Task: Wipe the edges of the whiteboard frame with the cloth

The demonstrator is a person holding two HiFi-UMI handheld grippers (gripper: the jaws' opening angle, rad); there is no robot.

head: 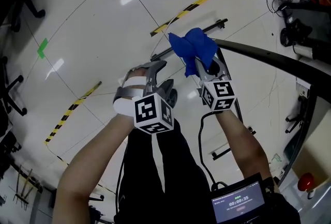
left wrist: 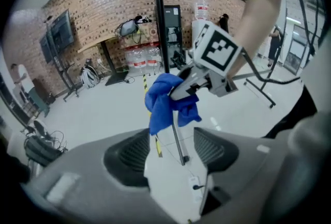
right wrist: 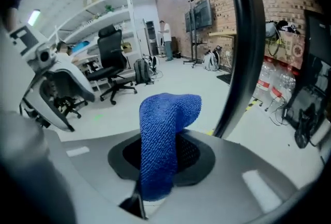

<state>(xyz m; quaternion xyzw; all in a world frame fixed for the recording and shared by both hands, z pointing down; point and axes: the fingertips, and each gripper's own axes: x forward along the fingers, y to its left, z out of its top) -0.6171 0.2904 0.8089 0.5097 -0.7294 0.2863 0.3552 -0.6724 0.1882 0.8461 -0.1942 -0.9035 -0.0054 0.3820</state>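
The right gripper (right wrist: pixel 163 161) is clamped on the blue cloth (right wrist: pixel 168 109), which stands up between its pads at the centre of that view. The black frame (right wrist: pixel 243 36) rises just right of the cloth; I cannot tell whether they touch. The left gripper (left wrist: pixel 171 153) has its jaws partway apart, with only floor (left wrist: pixel 103 109) between them. In the head view both grippers sit mid-picture, the cloth uppermost.
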